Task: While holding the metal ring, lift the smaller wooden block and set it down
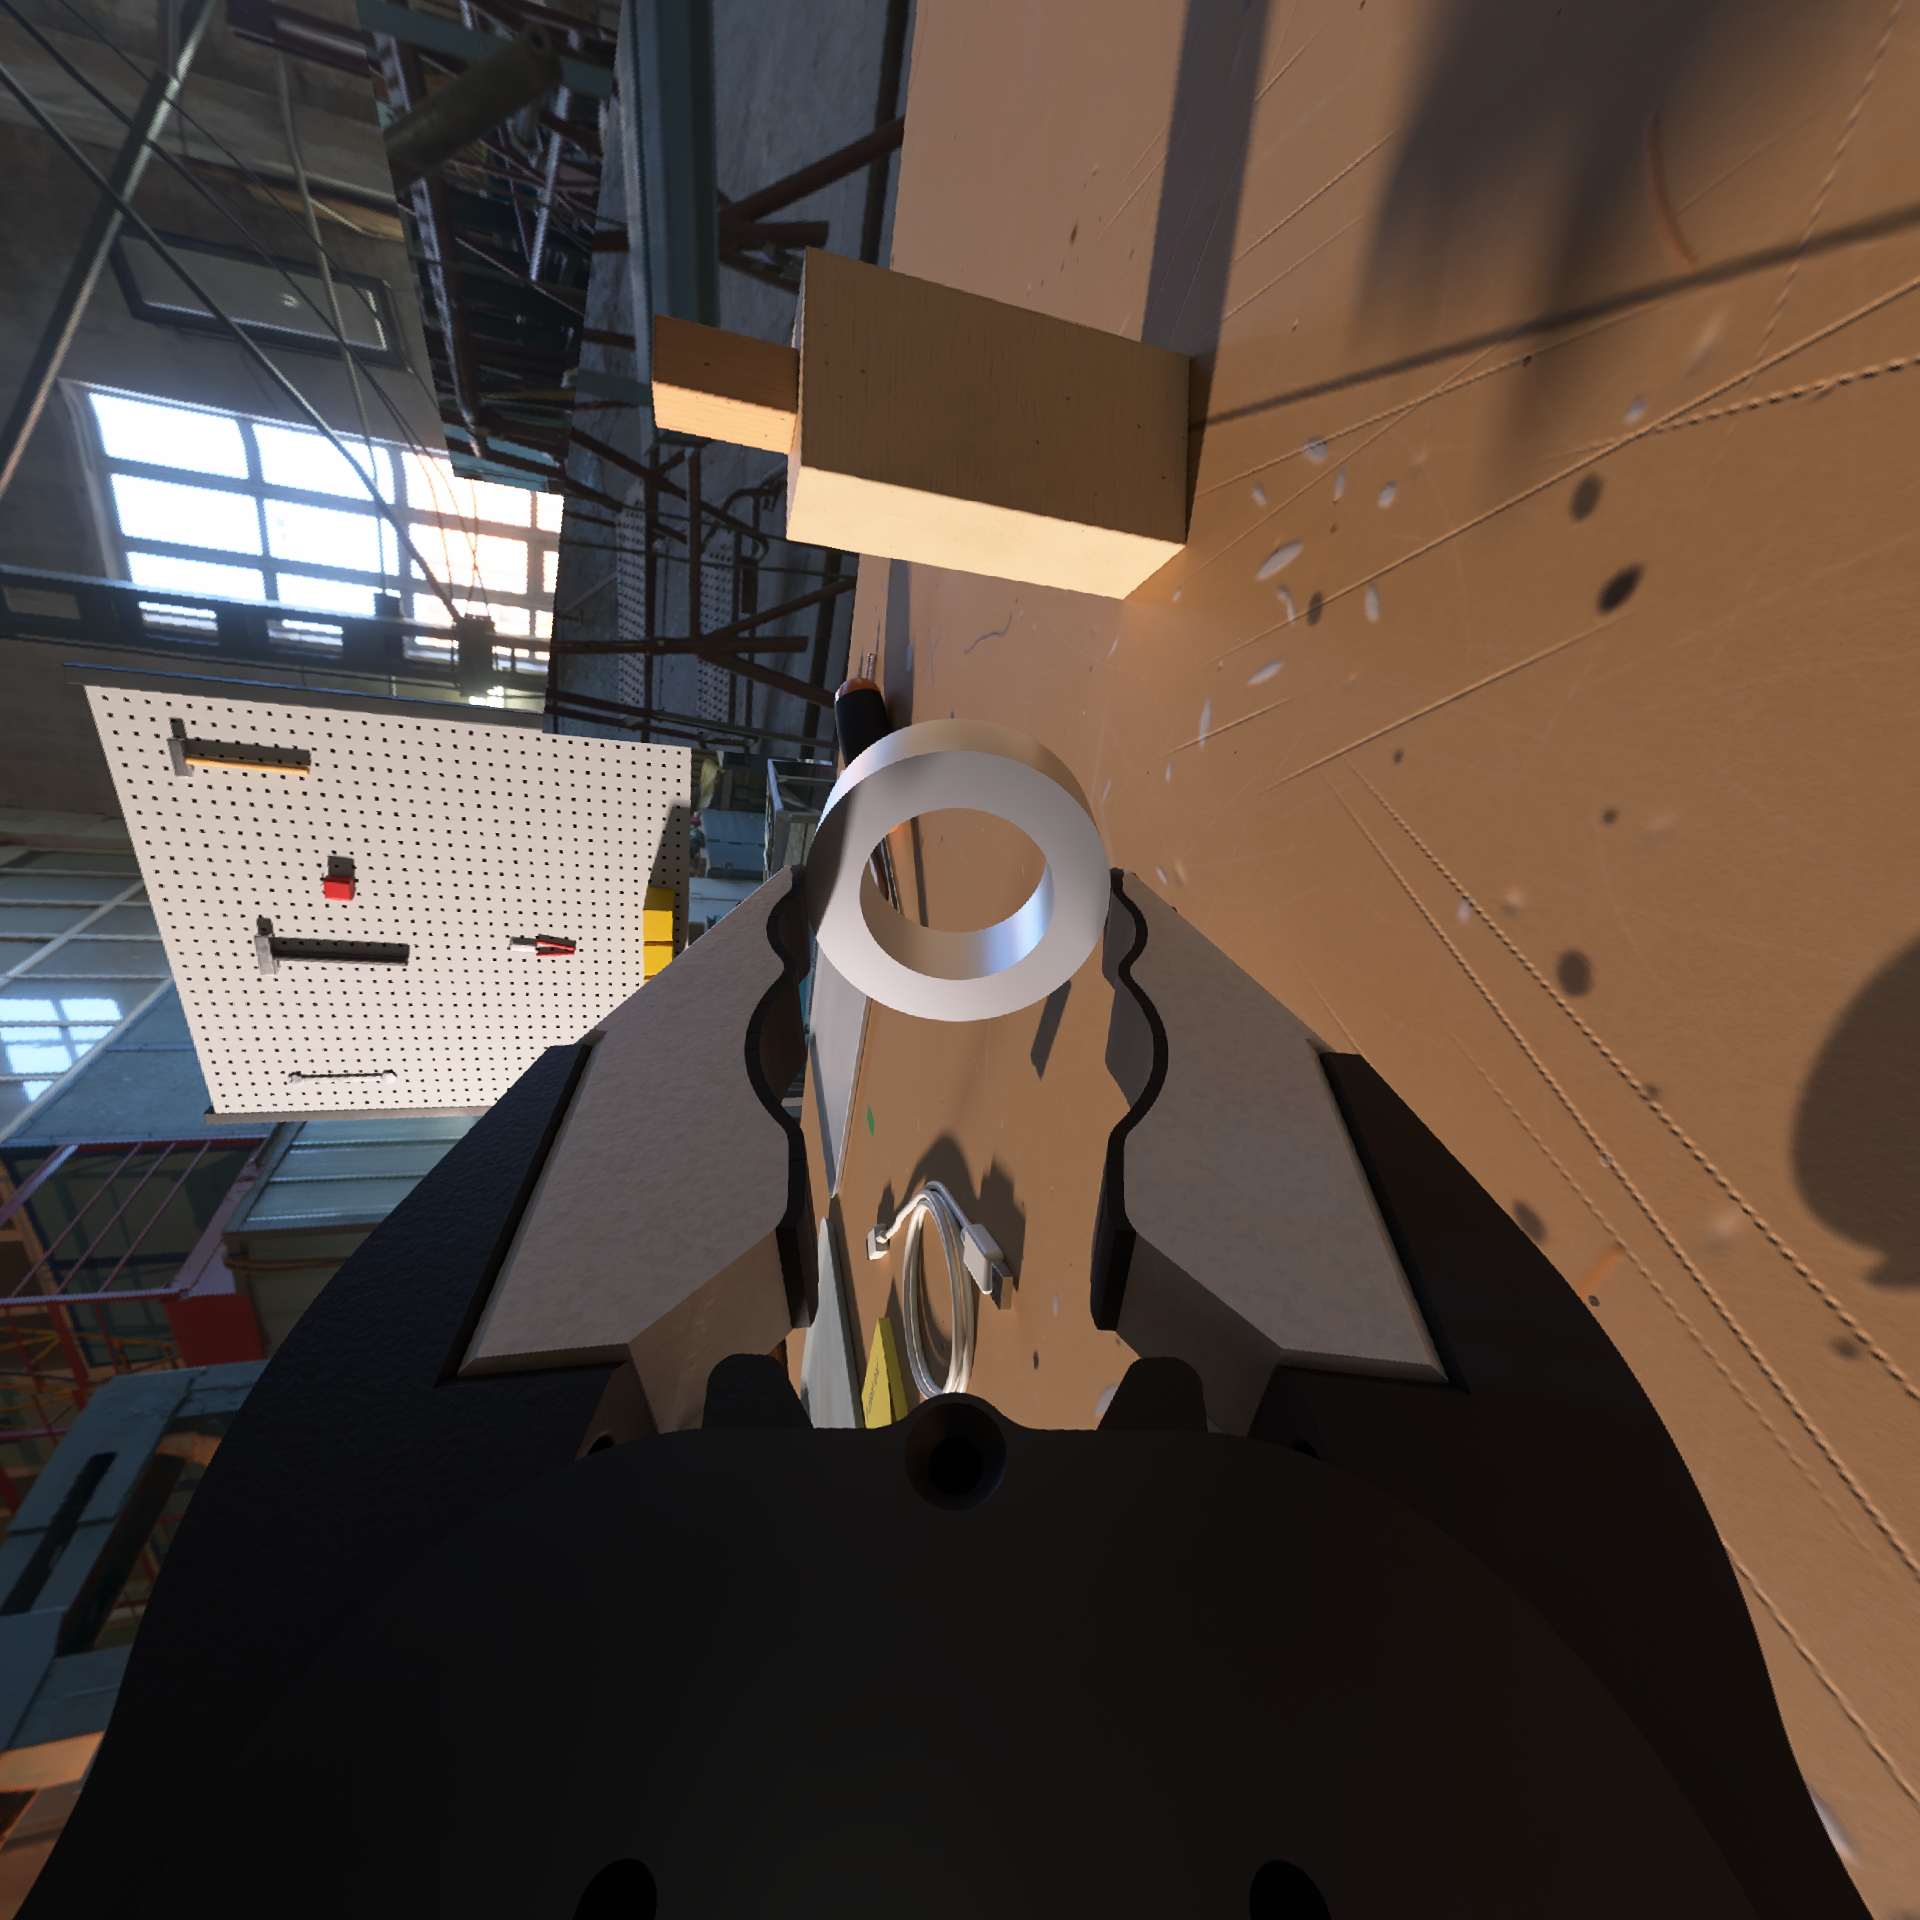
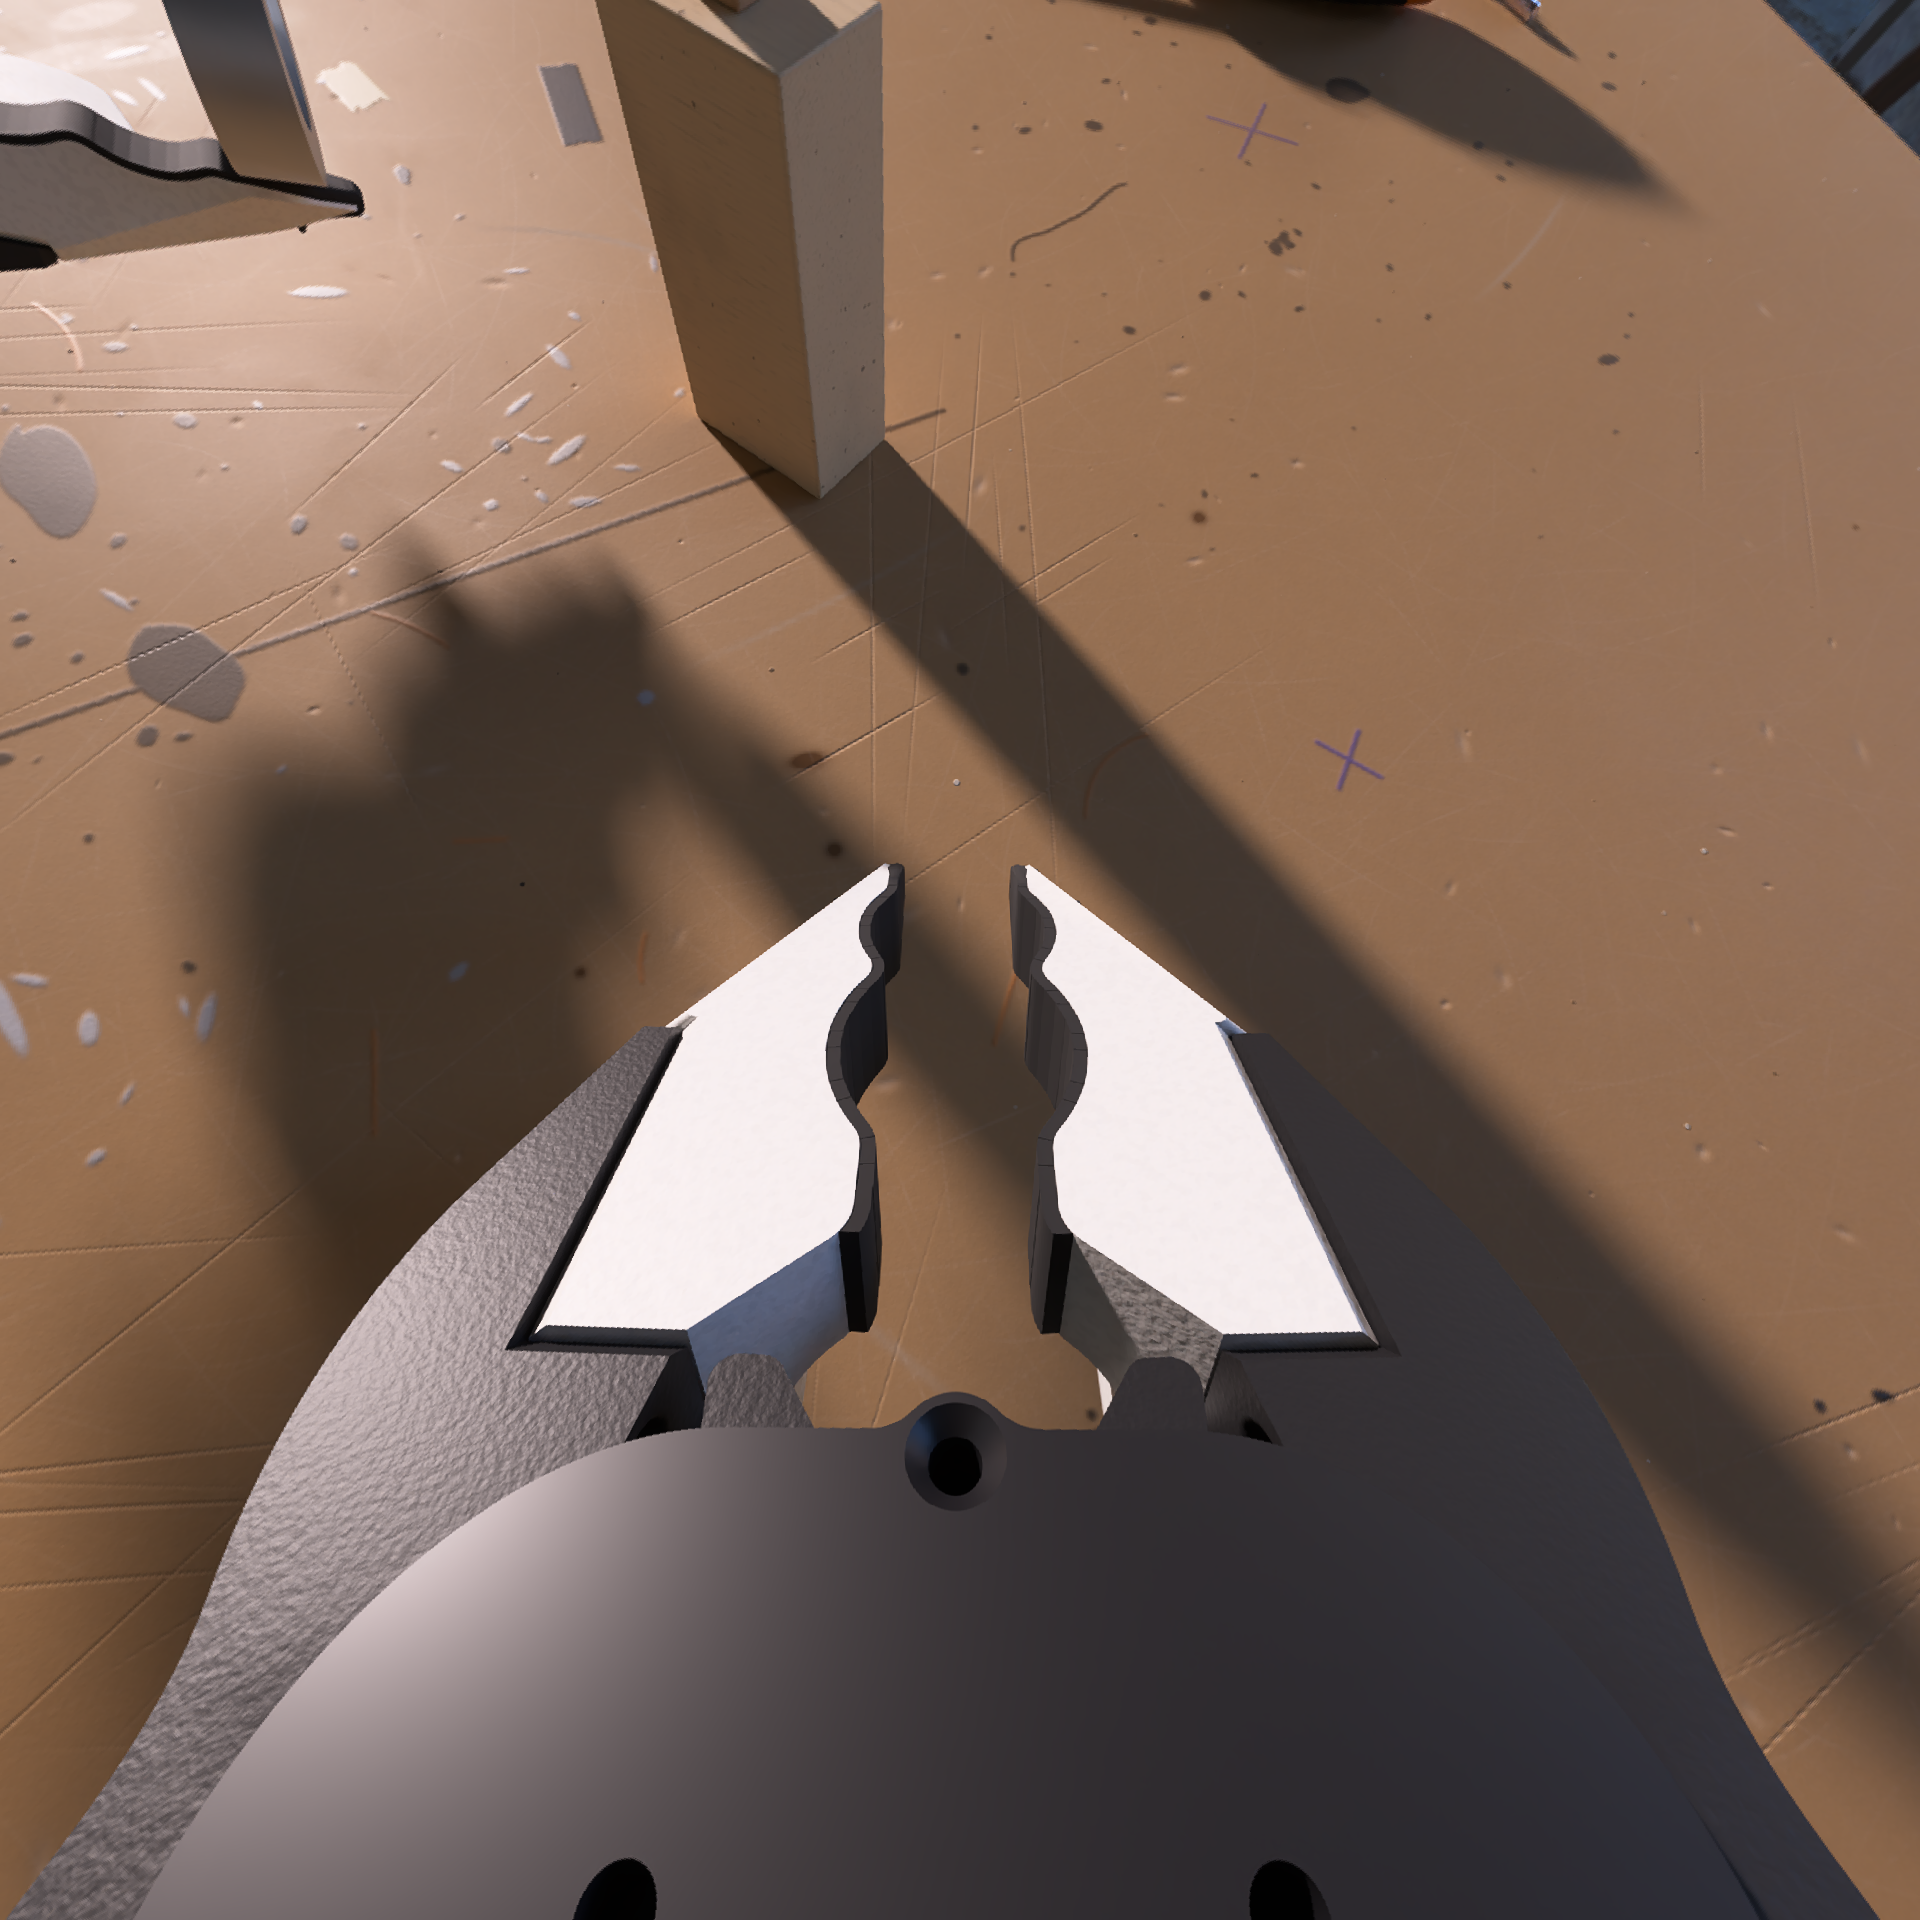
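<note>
My left gripper (image 1: pixel 956 883) is shut on the metal ring (image 1: pixel 935 987), a thick silver ring pinched between the fingertips above the brown table (image 1: pixel 1507 935). Ahead stands the larger wooden block (image 1: pixel 987 416). The smaller wooden block (image 1: pixel 722 384) shows past its upper face, seemingly on top of it. My right gripper (image 2: pixel 956 873) is empty, its jaws a narrow gap apart, over bare table short of the larger block (image 2: pixel 769 239). The smaller block is only a sliver at the top edge (image 2: pixel 821 12). The left gripper with the ring (image 2: pixel 255 94) shows at the upper left.
A white pegboard (image 1: pixel 395 904) with several tools stands beyond the table edge. A coiled white cable (image 1: pixel 940 1288) and a yellow item (image 1: pixel 883 1371) lie on the table below the left gripper. A black-handled tool (image 1: pixel 857 727) lies behind the ring. Purple cross marks (image 2: pixel 1348 758) dot the table.
</note>
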